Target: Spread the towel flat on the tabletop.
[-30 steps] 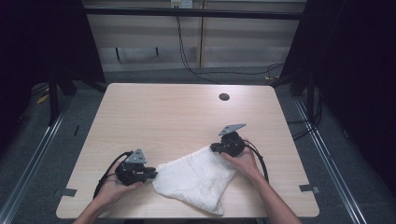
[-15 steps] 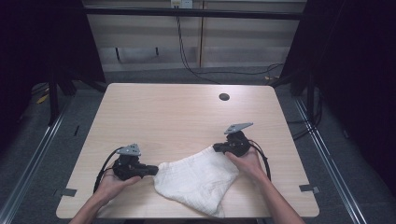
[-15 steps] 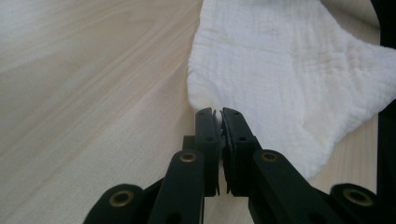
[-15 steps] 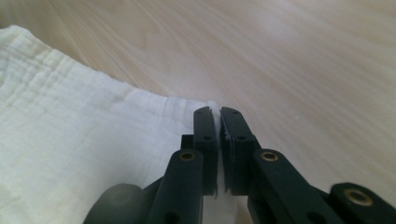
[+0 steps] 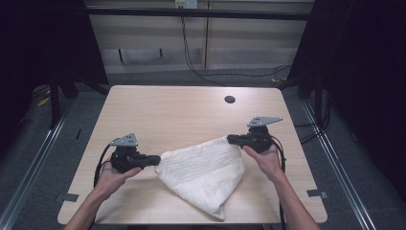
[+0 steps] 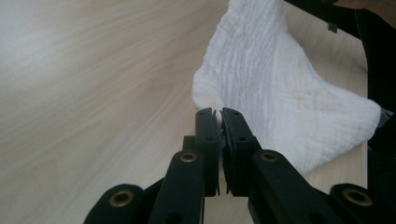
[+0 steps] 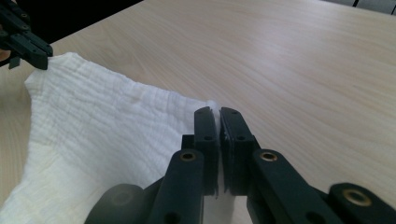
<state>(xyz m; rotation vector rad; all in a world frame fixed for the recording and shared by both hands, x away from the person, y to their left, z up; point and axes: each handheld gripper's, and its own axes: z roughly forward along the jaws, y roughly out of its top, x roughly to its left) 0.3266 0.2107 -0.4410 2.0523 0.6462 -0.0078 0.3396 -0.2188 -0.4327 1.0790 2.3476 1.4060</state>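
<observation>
Left gripper (image 5: 155, 160), right gripper (image 5: 231, 139) pinch cloth (image 5: 201, 172) corners; table (image 5: 167, 110) beyond bare.

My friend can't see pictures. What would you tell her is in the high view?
Two hand-held grippers each pinch a corner of a white cloth above a wooden table: the left gripper and the right gripper. The cloth sags between them to a point.

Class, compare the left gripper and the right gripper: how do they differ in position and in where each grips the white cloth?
The left gripper sits nearer the person; the right gripper sits farther up the table. The left pinches the white cloth at its left corner, the right at its upper right corner. Both are shut on it.
</observation>
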